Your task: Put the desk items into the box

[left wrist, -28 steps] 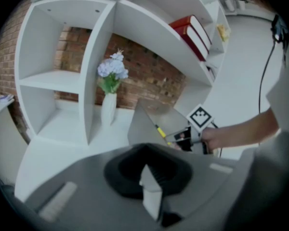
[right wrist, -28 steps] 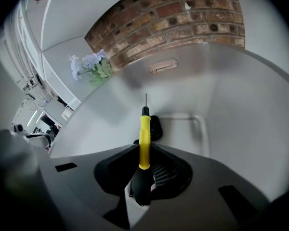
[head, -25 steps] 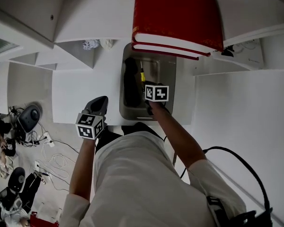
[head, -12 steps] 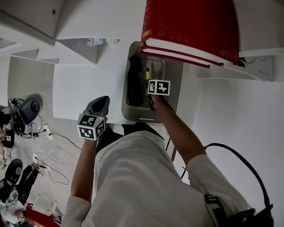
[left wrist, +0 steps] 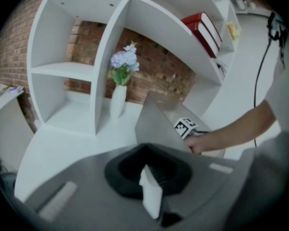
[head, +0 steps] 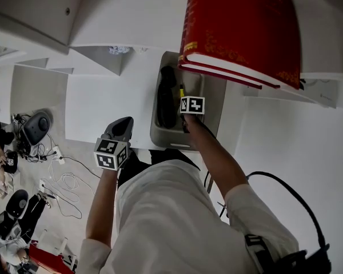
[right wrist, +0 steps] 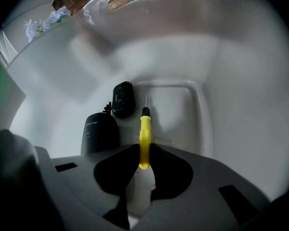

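In the head view, the far end of the open grey plastic box [head: 158, 136] is covered by stacked red hardback books [head: 240, 27], and the jaws of the right gripper [right wrist: 144, 148] are hidden under its marker cube. Two black objects [right wrist: 100, 131] lying in the box cannot be identified. A slim yellow-handled screwdriver [right wrist: 144, 134] is clamped in the right gripper, inside the box, with its tip pointed away. The left gripper [left wrist: 149, 177] is closed on nothing and is held beside the box at the near edge of the white bench [head: 103, 107].

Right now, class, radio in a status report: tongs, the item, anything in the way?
Right tongs shut on yellow screwdriver, inside box. Left tongs shut, empty, outside box. Large black item and small black item in box, left of screwdriver.
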{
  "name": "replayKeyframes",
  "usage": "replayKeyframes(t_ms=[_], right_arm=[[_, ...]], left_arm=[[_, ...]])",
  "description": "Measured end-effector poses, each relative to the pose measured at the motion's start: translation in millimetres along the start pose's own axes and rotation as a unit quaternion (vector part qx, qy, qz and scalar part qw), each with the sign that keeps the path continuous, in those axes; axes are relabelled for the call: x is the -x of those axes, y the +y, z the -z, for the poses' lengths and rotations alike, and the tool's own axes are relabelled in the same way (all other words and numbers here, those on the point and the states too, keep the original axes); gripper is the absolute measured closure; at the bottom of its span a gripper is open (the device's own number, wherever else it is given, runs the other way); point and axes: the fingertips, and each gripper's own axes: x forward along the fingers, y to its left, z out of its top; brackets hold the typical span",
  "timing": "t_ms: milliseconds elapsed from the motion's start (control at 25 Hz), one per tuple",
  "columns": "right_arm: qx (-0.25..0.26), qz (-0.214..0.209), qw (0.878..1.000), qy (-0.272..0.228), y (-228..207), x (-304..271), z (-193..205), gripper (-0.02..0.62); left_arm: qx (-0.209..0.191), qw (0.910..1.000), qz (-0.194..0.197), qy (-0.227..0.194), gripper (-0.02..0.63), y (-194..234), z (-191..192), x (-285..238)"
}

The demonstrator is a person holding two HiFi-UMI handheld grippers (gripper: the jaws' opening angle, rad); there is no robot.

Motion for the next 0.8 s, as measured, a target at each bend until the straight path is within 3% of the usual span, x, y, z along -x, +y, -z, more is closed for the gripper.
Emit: replayKeyframes(t_ms=[280,360,480,800], right_arm=[[-0.004,-0.005,1.0,0.006,-0.9,-7.9,1.8,0.534],[0.0,-0.008,1.0,0.007,1.3,-8.2,1.9,0.468],[0.003,-0.007,1.0,0.001,1.6,-5.2,-0.8,0.449],[0.0,-0.011,0.998,-0.062,6.0,27.4,-19.7,0.449]], left_arm=[[0.004,1.0,-0.003,0.003,0.603,2.7,2.5,3.5],[0.003,1.0,-0.004,0.004,0.603,2.9,3.9,5.0],[0.002,1.0,-0.004,0.002,0.603,3.6,3.3,7.5],[-0.012,0.9999,0.005,-0.005,0.603,0.0,1.0,15.6]])
